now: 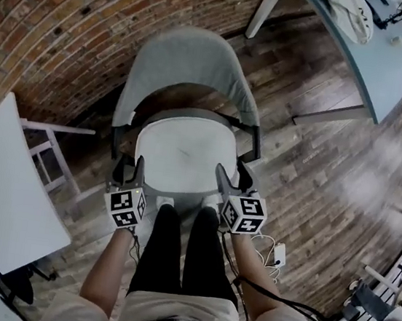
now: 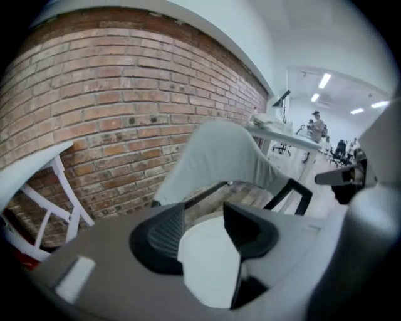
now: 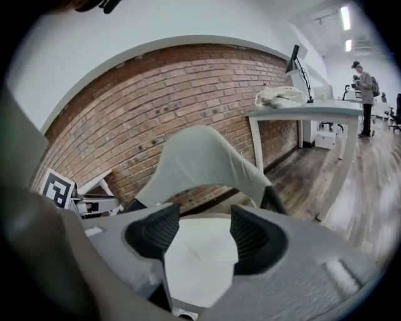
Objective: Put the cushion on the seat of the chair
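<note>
The white cushion [image 1: 184, 152] lies flat on the seat of the grey chair [image 1: 188, 63], inside its curved backrest. My left gripper [image 1: 127, 172] hovers over the seat's front left corner, its jaws apart and empty. Over the front right corner my right gripper [image 1: 233, 179] also stands open and holds nothing. In the left gripper view the cushion [image 2: 207, 263] shows below and beyond the left gripper [image 2: 203, 216], with the backrest [image 2: 219, 157] behind. The right gripper view shows the same: cushion [image 3: 197, 257] under the right gripper [image 3: 199, 229], backrest [image 3: 197, 160] further off.
A brick wall [image 1: 51, 19] runs behind the chair. A white table [image 1: 6, 189] stands at the left and a blue-grey desk [image 1: 369, 53] at the upper right. The person's legs [image 1: 174, 255] are right in front of the seat. Cables and an adapter [image 1: 277, 254] lie on the wooden floor.
</note>
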A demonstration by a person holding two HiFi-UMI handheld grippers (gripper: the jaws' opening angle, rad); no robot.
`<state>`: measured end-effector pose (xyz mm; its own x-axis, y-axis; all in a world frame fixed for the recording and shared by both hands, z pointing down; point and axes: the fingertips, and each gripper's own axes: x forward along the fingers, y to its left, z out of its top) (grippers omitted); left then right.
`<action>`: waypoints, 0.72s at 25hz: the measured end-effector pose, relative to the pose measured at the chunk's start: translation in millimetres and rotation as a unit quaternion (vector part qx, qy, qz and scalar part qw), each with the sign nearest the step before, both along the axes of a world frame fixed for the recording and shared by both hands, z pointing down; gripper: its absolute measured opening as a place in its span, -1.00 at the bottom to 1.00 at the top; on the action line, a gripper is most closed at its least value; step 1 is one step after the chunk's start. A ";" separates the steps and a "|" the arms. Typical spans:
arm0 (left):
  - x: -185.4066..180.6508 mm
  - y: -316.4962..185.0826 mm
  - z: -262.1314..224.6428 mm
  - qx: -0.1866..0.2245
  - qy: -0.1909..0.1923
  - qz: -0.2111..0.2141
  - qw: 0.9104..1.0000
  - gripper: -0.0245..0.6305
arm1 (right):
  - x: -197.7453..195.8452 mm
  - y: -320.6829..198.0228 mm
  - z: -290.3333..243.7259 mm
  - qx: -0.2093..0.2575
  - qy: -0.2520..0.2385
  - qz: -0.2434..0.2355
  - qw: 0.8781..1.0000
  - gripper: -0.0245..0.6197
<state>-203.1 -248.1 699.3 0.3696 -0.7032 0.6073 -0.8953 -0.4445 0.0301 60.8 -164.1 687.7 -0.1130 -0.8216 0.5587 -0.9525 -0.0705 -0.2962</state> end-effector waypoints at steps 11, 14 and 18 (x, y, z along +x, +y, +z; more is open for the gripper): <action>19.0 2.9 -232.2 0.098 0.056 0.023 0.993 -0.44 | -25.4 -13.4 -235.8 0.121 0.020 -0.026 0.992 -0.40; 26.7 10.8 -280.8 0.121 0.066 0.033 0.990 -0.63 | -31.5 -7.1 -279.5 0.139 0.023 -0.033 0.989 -0.48; 37.4 27.1 -328.6 0.147 0.081 0.046 0.985 -0.69 | -34.1 4.9 -323.5 0.159 0.028 -0.042 0.986 -0.73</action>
